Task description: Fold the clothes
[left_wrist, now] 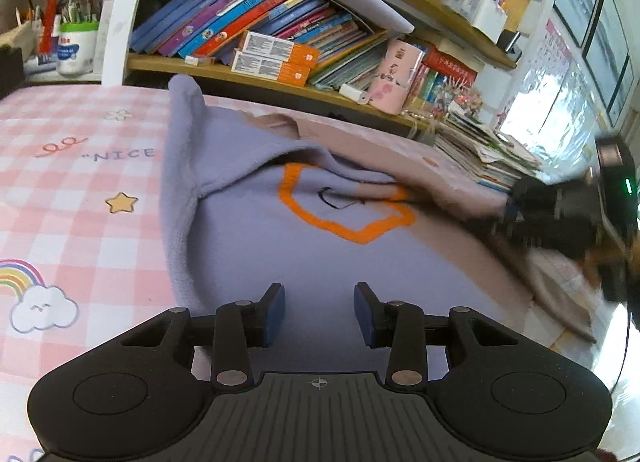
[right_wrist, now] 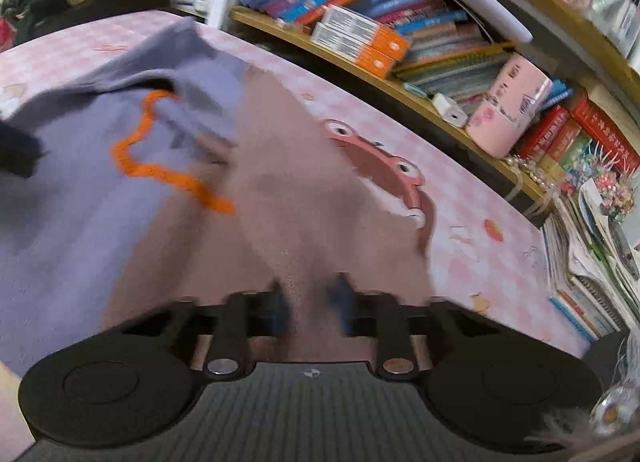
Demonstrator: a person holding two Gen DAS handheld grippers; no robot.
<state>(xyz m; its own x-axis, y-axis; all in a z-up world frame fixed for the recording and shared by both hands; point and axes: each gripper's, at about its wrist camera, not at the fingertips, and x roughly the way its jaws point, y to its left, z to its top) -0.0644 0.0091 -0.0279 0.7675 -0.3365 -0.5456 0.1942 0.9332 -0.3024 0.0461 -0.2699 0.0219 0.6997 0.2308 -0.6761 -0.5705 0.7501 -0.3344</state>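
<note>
Fingers [left_wrist: 276, 312] of left gripper [left_wrist: 319, 314] spread above fleecy lavender garment [left_wrist: 248, 254].

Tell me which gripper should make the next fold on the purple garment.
Probably left. The left gripper hovers open over the purple garment, near its left edge. The right gripper is blurred over the brown fabric.

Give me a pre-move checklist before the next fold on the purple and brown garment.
1. Left gripper free of cloth: ok, jaws apart above the purple garment, nothing between them.
2. Right gripper grip on the brown fabric: cannot tell, motion blur.
3. Garment on the checked cover, not hanging off: cannot tell, near edge hidden.
4. Purple sleeve flat: not ok, it is bunched and raised.
5. Orange outline print uncovered: not ok, brown fabric overlaps one side.
</note>
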